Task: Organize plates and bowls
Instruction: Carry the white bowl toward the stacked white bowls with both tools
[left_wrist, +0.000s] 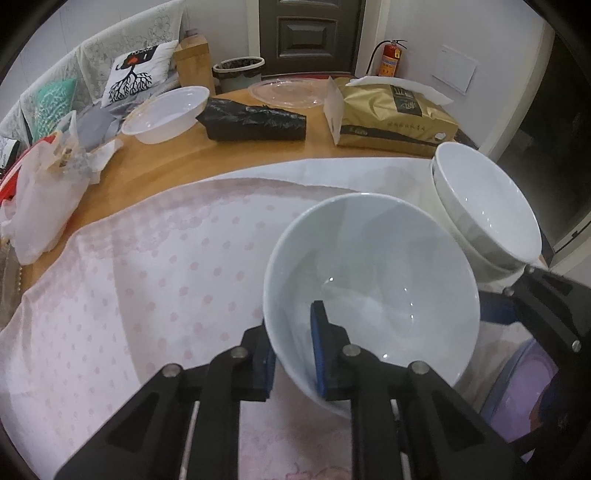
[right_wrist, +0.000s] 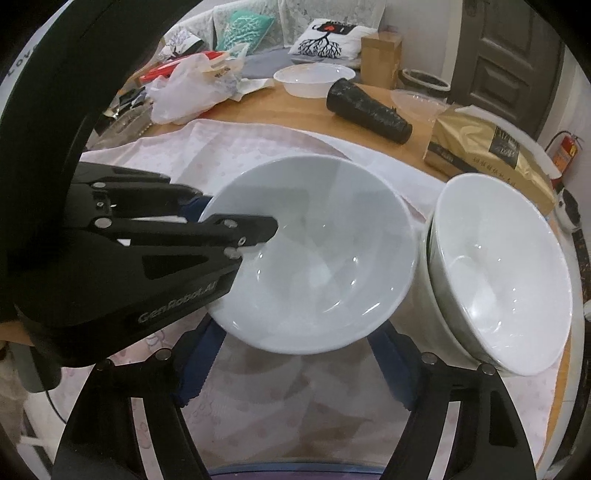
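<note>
Left wrist view: my left gripper (left_wrist: 293, 354) is clamped on the near rim of a white bowl (left_wrist: 373, 273), one blue pad inside the wall, one outside. The bowl sits on a pink dotted cloth (left_wrist: 129, 280) over the wooden table (left_wrist: 229, 155). Just beside it, at right, stands a stack of white bowls (left_wrist: 487, 210).

Right wrist view: my right gripper (right_wrist: 295, 365) has its fingers (right_wrist: 201, 365) apart, straddling the same bowl's (right_wrist: 317, 254) base below the rim; I cannot tell whether they touch it.
</note>
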